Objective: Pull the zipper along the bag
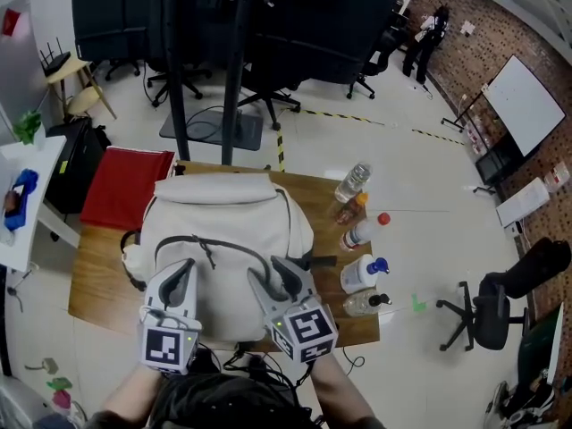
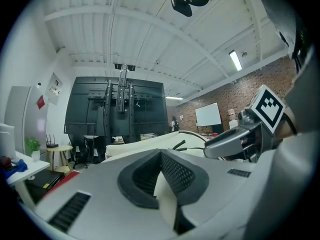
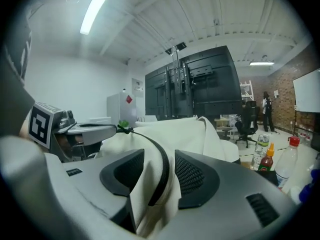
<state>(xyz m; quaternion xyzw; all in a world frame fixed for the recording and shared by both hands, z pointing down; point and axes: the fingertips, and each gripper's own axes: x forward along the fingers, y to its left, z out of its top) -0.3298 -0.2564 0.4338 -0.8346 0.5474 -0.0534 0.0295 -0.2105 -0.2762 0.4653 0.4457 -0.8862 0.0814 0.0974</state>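
A white backpack lies on the wooden table, with a dark zipper curving across its near side. My left gripper sits at the bag's near left. In the left gripper view this gripper is shut on a fold of the white fabric. My right gripper is at the bag's near right, over the zipper line. In the right gripper view its jaws stand apart, with a ridge of fabric and the zipper between them, not pinched.
Several bottles stand along the table's right edge. A red cushion-like thing lies just off the far left corner. Black stand posts rise behind the table. An office chair is to the right.
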